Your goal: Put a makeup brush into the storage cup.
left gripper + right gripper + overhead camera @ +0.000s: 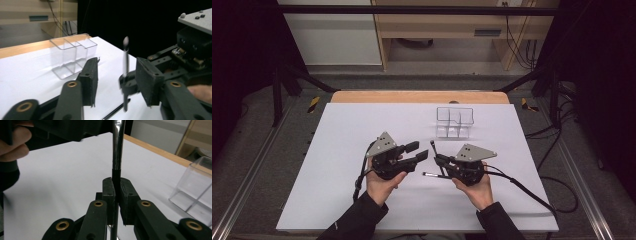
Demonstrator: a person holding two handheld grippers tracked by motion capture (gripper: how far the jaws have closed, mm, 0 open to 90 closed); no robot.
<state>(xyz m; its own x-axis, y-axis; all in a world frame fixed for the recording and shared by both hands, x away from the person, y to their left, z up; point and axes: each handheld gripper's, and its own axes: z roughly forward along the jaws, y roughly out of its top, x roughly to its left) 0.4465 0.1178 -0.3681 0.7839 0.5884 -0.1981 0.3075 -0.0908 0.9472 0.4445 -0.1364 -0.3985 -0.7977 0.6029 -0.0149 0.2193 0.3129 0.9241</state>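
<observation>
My right gripper point(440, 161) is shut on the black handle of a thin makeup brush point(434, 151), which stands nearly upright with its pale tip point(125, 42) at the top. The right gripper view shows the jaws point(116, 187) clamped on the handle point(117, 145). To its left, my left gripper point(417, 152) is open with nothing in it, its fingertips just short of the held brush. A second thin brush point(432, 175) lies flat on the white board point(342, 150) under the two grippers. A clear plastic organizer point(454, 122) with several compartments stands behind them.
The white board lies on a wooden table whose far edge point(419, 96) shows beyond it. Black frame posts stand at both sides, and cables trail off the right side point(532, 195). The organizer point(72, 55) holds nothing that I can see.
</observation>
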